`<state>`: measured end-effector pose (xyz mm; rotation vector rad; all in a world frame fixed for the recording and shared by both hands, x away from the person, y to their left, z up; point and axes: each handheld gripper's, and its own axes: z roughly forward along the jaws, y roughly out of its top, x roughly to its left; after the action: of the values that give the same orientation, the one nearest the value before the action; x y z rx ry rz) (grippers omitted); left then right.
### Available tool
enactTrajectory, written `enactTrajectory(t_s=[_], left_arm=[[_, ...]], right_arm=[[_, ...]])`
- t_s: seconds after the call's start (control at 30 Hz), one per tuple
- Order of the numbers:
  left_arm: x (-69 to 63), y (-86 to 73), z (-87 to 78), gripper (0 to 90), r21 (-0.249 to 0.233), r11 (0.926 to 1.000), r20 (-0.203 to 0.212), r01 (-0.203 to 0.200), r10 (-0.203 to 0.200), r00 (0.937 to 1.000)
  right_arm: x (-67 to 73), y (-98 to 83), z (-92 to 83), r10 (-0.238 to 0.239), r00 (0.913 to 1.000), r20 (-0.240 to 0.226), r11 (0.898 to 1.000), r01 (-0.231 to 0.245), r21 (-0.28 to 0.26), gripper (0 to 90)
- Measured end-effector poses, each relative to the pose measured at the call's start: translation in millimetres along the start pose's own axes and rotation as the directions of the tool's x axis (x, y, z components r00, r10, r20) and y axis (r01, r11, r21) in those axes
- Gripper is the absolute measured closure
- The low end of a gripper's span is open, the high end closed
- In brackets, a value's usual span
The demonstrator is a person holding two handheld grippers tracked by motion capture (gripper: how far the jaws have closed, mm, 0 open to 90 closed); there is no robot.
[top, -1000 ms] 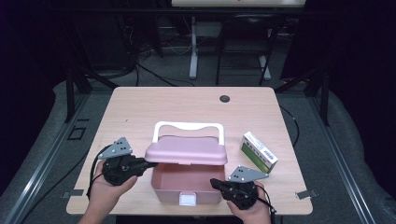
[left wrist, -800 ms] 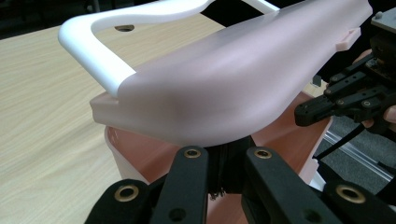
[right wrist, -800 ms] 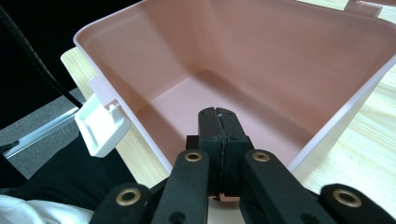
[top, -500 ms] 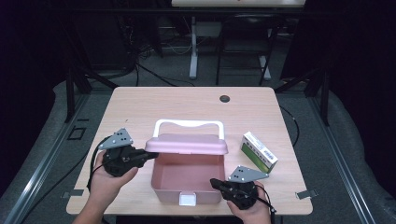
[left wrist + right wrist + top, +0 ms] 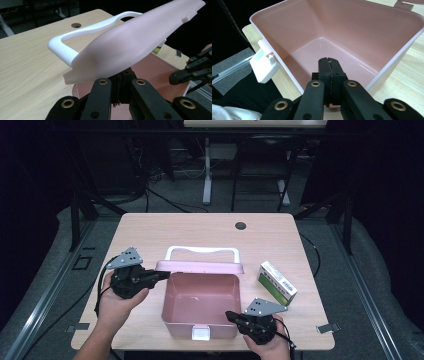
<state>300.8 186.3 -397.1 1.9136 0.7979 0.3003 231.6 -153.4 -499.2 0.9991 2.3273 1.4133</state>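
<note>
A pink plastic box stands open at the table's front middle, its inside bare. Its pink lid with a white handle is tipped up at the back. My left gripper is shut, its tips against the lid's left end; in the left gripper view the lid hides the tips, so I cannot tell if they pinch its edge. My right gripper is shut at the box's front right corner, its tips over the rim. A white latch hangs on the front wall.
A green and white carton lies on the wooden table right of the box. A dark round grommet sits near the far edge. Desk legs and cables stand on the floor beyond the table.
The lid has swung from lying over the box to tipped up at the back, baring the inside. My left gripper rose and drew back with it. The right gripper stayed put.
</note>
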Motion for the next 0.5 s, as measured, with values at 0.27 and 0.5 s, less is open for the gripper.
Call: enactTrajectory(t_s=[0.27, 0.5], left_arm=[[7.0, 3.6, 3.7, 89.5, -0.006, 1.0000, -0.004, 0.008, -0.008, 1.0000], [13.5, 5.3, 5.1, 89.4, -0.017, 0.9996, -0.025, 0.023, -0.023, 0.9994]], right_arm=[[-0.3, 0.0, 0.0, 0.000, 1.0000, -0.007, 1.000, 0.000, 0.000, 90.0], [-0.4, 0.0, 0.2, 0.000, 1.0000, -0.007, 1.000, 0.000, -0.003, 90.0]])
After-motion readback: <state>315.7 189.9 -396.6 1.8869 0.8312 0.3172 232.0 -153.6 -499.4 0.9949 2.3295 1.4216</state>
